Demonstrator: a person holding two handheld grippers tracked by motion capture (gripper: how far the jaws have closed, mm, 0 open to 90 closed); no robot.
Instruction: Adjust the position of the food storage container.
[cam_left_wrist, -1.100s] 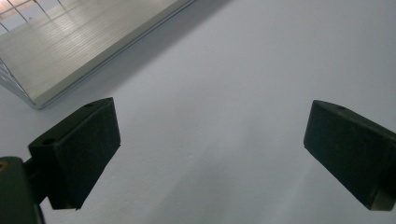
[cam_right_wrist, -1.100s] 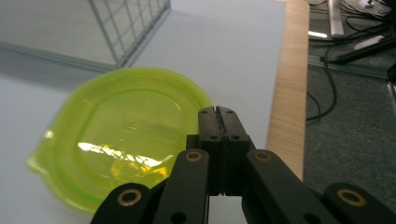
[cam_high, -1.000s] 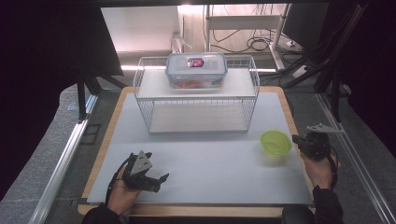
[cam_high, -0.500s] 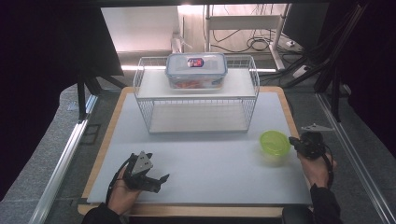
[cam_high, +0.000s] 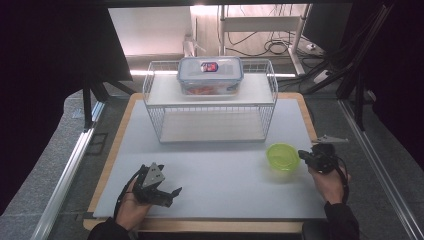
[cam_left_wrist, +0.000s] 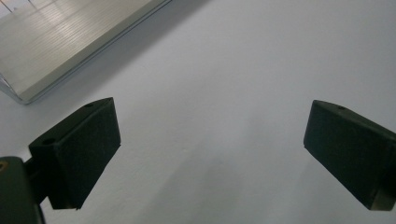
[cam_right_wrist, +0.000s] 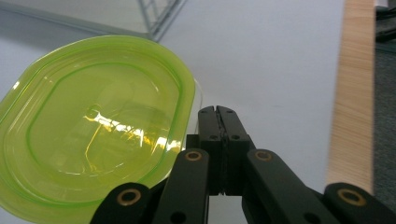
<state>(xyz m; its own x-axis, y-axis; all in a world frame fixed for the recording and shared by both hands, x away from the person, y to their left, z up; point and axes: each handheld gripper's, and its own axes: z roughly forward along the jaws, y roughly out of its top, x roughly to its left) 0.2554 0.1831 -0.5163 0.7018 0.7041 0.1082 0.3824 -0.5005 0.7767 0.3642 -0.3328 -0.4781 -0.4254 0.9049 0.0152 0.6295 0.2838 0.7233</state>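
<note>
Right gripper (cam_high: 306, 156) at the green bowl (cam_high: 282, 156), jaws pressed together, nothing in them.

Bowl sits on the white mat (cam_high: 220, 170) near the table's right edge, just off the front right corner of the wire rack (cam_high: 210, 107). In the right gripper view the closed tips (cam_right_wrist: 218, 114) sit right at the bowl's (cam_right_wrist: 93, 126) rim; probably touching it, but contact is hard to call from this angle. Left gripper (cam_high: 170, 192) rests near the front left corner of the mat, well apart from the bowl, jaws wide apart over bare mat (cam_left_wrist: 224, 93), empty. Clear lidded container (cam_high: 210, 75) sits on top of the rack at the far side.
</note>
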